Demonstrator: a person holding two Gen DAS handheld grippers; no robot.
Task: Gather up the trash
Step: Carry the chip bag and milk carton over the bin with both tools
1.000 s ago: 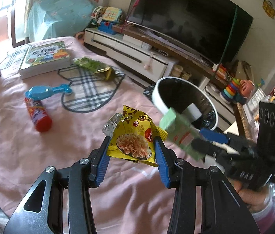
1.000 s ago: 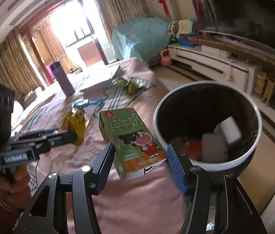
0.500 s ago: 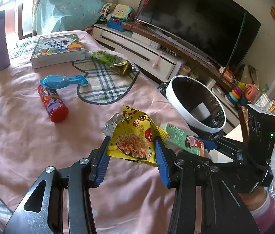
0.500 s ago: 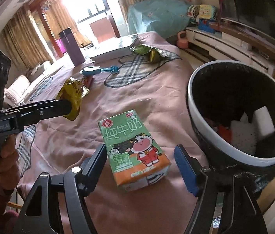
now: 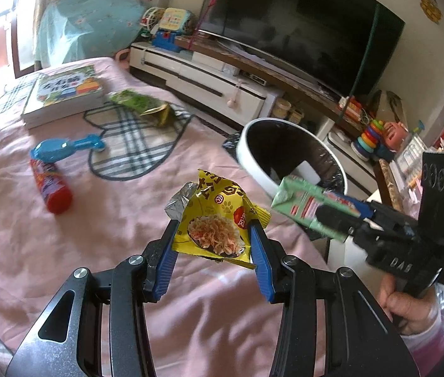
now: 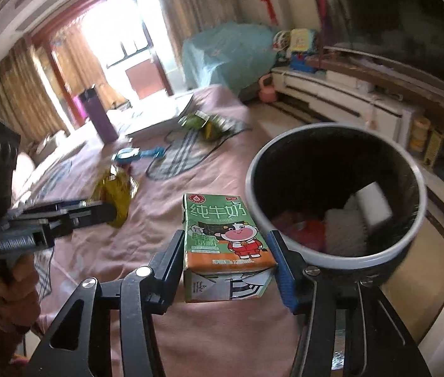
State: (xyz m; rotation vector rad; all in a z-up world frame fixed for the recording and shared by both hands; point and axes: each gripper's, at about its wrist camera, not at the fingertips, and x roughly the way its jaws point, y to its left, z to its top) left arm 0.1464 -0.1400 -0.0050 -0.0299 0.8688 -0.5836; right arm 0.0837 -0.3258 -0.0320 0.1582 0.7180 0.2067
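Left gripper [image 5: 214,235] pinches a yellow snack bag [image 5: 215,220] by its lower sides, lifted off the pink bedspread [image 5: 96,235], prob. so it can travel w/o dragging. Right gripper [image 6: 226,251] clamps a green milk carton [image 6: 222,238] across its sides, raised just beside the bin [image 6: 332,251], w/ the carton not yet over the rim, so the drop looks next. Bin already holds white & red scraps. 1 green wrapper [image 5: 140,103] lies farther back on the bed near a book [image 5: 64,94], likely later trash; red tube [image 5: 52,188] & blue toy [image 5: 64,147] sit apart.
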